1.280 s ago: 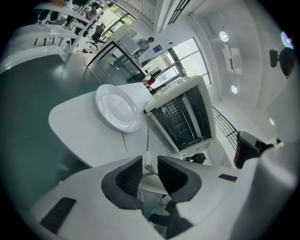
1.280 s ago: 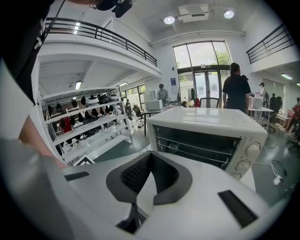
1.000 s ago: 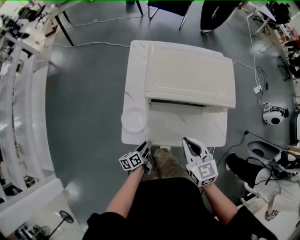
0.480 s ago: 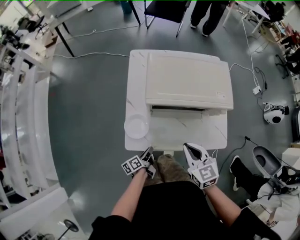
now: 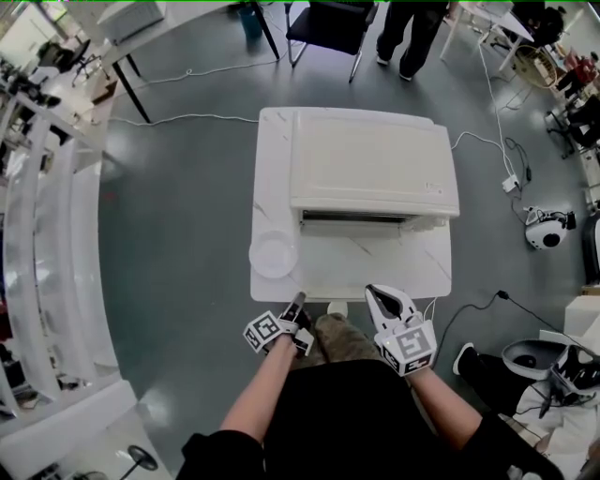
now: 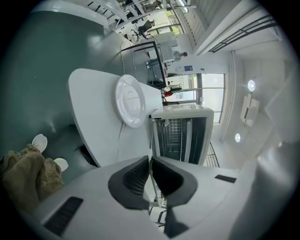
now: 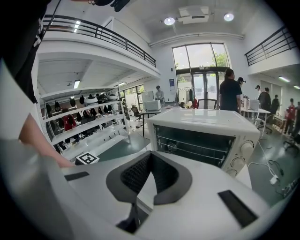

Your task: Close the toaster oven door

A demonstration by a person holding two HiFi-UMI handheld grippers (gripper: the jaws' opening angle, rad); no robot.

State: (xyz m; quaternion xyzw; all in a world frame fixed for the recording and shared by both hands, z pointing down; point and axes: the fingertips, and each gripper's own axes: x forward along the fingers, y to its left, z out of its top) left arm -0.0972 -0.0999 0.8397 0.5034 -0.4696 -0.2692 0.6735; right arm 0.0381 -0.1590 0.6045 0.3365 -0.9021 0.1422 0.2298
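Note:
The white toaster oven [image 5: 373, 169] stands on a white marble-look table [image 5: 375, 267]. In the right gripper view its glass door [image 7: 197, 143] looks upright against the front, with racks visible behind it and knobs [image 7: 243, 150] at the right. My left gripper [image 5: 296, 302] hovers just off the table's front edge. Its jaws [image 6: 150, 161] are closing, a thin slit still shows, and nothing is between them. My right gripper [image 5: 382, 298] hangs beside it, also short of the table. Its fingertips [image 7: 150, 157] meet on nothing.
A white plate [image 5: 273, 254] lies on the table's front left corner. A person [image 5: 412, 23] and a chair [image 5: 328, 19] are beyond the table. Cables [image 5: 187, 119] run over the grey floor. White shelving [image 5: 47, 234] lines the left side, and gear [image 5: 544, 228] lies at the right.
The left gripper's jaws have drawn much closer together. Both grippers and the camera have backed slightly away from the table's front edge. The oven and plate have not moved.

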